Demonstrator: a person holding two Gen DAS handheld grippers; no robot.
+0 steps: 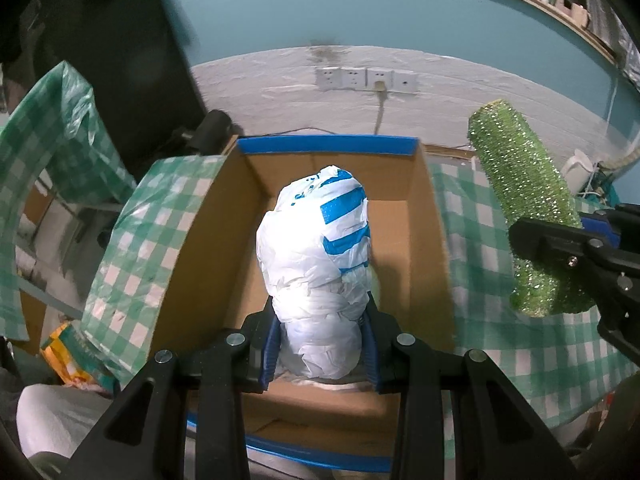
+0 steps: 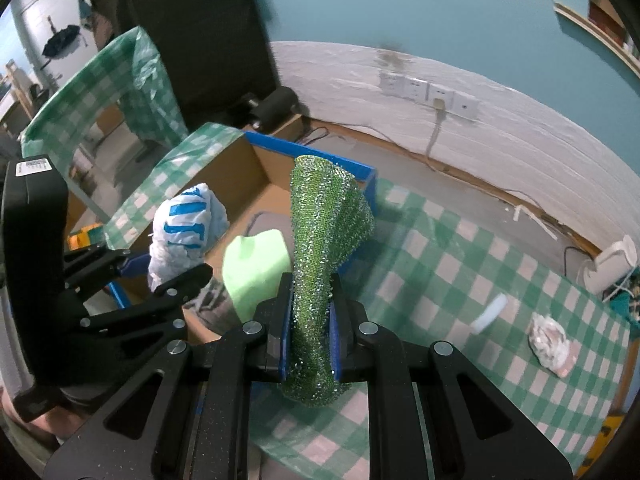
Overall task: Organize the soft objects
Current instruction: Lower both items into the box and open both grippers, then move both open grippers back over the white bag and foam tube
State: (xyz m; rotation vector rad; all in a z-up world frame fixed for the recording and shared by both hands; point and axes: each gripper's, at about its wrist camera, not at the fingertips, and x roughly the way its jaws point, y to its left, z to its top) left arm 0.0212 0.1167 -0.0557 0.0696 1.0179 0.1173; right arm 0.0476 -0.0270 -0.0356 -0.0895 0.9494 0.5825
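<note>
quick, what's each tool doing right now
Left tool: closed on the white and blue plastic bag, over the cardboard box.
Right tool: closed on the green glittery scrubber cloth.

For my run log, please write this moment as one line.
left gripper: shut on white-and-blue plastic bag bundle, over cardboard box | right gripper: shut on glittery green scouring cloth

Both wrist views close, facing cardboard box (image 1: pixel 424 240) (shared)
</note>
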